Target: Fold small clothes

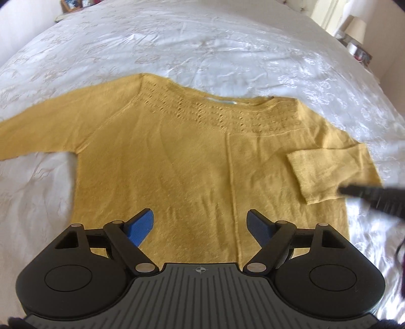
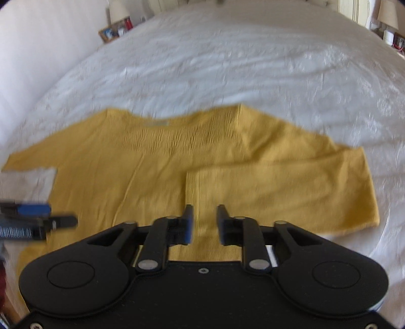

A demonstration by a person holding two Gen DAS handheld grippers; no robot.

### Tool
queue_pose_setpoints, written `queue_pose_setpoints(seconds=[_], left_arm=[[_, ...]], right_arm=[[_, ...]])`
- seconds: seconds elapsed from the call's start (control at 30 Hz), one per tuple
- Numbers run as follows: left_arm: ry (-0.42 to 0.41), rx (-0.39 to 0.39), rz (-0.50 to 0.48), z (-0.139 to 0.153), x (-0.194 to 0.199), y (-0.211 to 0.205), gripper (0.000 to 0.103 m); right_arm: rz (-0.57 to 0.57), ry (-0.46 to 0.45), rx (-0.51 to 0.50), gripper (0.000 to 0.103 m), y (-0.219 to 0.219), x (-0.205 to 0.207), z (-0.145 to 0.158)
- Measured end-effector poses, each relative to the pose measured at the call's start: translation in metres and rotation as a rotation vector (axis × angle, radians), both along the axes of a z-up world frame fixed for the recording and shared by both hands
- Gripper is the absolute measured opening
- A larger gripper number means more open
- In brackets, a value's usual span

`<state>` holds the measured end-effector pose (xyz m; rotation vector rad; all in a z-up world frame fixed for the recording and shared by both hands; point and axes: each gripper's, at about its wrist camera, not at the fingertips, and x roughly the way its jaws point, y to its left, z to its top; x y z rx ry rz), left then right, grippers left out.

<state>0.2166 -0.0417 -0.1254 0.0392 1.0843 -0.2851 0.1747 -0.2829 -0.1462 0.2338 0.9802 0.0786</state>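
Mustard-yellow knit sweater (image 1: pixel 177 157) lies flat, front up, on the white embroidered bedspread (image 1: pixel 202 45) of the bed. Its neckline is at the far side from both tools and its hem nearest them.

Left tool (image 1: pixel 200 225): angled steeply down over the lower middle of the sweater, above the hem. Blue pads spread wide, released, nothing between them. Sweater's left sleeve extends straight out, far left of this tool.

Right tool (image 2: pixel 204 222): also pitched down, over the sweater's lower right part. Jaws partly apart, no cloth gripped; frame blurred. Right sleeve (image 2: pixel 278 192) is folded inward across the body. Its cuff edge lies just ahead of this tool's fingertips, apart from them.

Each tool shows in the other's view as a dark blurred shape at the frame edge. Lamp (image 2: pixel 388 12) on a bedside stand, far right beyond the bed.
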Motion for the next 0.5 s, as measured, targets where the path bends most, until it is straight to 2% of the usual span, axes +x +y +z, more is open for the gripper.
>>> queue_pose_setpoints(seconds=[0.23,0.37,0.5], left_arm=[[-0.029,-0.017,-0.139,0.002,0.013,-0.044,0.08],[-0.02,-0.017,-0.213,-0.007,0.021,-0.078,0.08],[0.004,-0.014,-0.266,-0.021,0.027,-0.106,0.08]], right_arm=[[-0.038,0.081,0.006,0.044,-0.006,-0.037,-0.015],[-0.037,0.093,0.001,0.052,-0.009,-0.045,-0.02],[-0.048,0.084,0.023,0.052,-0.013,-0.044,-0.019]])
